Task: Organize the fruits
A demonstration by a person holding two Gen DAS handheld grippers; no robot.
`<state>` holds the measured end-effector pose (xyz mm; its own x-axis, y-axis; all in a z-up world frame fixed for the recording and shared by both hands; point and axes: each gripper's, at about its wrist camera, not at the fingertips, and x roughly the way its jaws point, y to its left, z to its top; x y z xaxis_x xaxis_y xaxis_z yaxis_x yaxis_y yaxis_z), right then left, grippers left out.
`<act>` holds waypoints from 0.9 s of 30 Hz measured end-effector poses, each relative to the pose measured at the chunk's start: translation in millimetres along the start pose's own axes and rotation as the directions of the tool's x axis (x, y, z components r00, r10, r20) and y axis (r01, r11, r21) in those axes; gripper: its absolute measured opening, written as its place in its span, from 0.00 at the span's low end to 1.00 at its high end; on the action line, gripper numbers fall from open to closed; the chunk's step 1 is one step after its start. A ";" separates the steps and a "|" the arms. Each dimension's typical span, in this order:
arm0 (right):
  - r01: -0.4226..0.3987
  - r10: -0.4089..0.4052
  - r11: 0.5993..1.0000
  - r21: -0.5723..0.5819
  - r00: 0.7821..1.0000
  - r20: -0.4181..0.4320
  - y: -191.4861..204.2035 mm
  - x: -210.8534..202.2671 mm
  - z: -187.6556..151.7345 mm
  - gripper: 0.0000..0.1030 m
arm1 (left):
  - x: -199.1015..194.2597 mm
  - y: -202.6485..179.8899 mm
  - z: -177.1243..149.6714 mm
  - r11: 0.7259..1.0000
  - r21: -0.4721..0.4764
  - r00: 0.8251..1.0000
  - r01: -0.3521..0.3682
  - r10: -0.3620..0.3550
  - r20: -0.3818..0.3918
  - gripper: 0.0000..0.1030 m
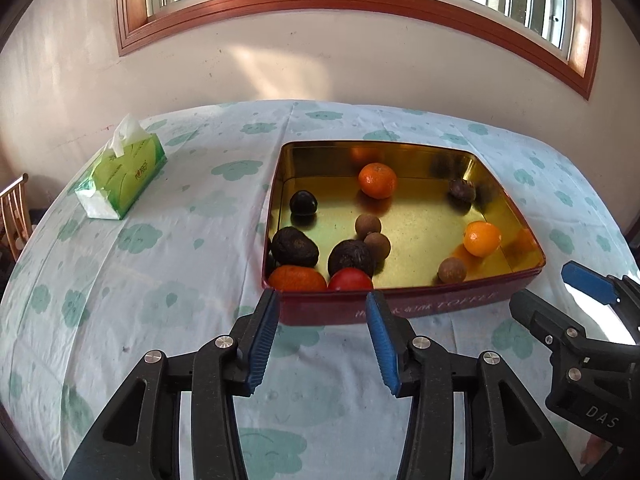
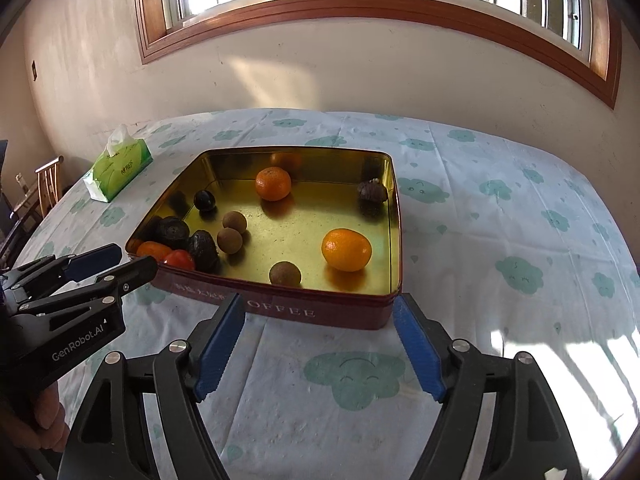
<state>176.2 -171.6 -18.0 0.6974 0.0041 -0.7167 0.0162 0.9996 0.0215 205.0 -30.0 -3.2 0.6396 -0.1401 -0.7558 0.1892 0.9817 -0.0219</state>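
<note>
Fruits sit scattered in tin [image 2: 394, 216]; both my grippers, left gripper [image 1: 322, 306] and right gripper [image 2: 320, 308], gape empty. I'd drop vertically onto orange [image 2: 346, 249], clearing the rim.

I saw the tin [image 1: 472, 300] on the counter [image 1: 160, 280], and I take it as my landmark. Inside it, a tomato [image 1: 350, 280] and a mandarin [image 1: 297, 278] lay against its near wall, at the left corner. Two more mandarins [image 2: 273, 183] [image 2: 346, 249] sat farther right in the tin, one toward its far wall. The tissue box [image 1: 122, 176] stood well left of the tin. My left tool [image 1: 322, 340] and right tool [image 2: 320, 344] hung before its near wall.
</note>
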 end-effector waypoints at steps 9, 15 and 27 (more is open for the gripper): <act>0.062 -0.063 0.997 -0.043 0.998 -0.020 10.9 -20.9 -22.2 0.94 | -21.2 1.6 -25.9 0.999 0.002 0.999 -0.051 0.051 -0.002 0.52; 0.069 -0.071 0.996 -0.058 0.997 -0.026 13.8 -29.3 -30.6 0.97 | -29.5 1.4 -34.2 0.999 -0.005 0.999 -0.052 0.052 -0.005 0.56; 0.069 -0.071 0.996 -0.053 0.997 -0.042 15.7 -27.8 -37.4 0.97 | -30.6 -0.9 -40.2 0.998 -0.002 0.998 -0.063 0.063 -0.017 0.56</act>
<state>130.2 -155.0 -23.8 0.6640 -0.0658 -0.7449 0.0261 0.9976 -0.0648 155.3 -21.4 -6.3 0.6377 -0.0760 -0.7665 0.1473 0.9888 0.0246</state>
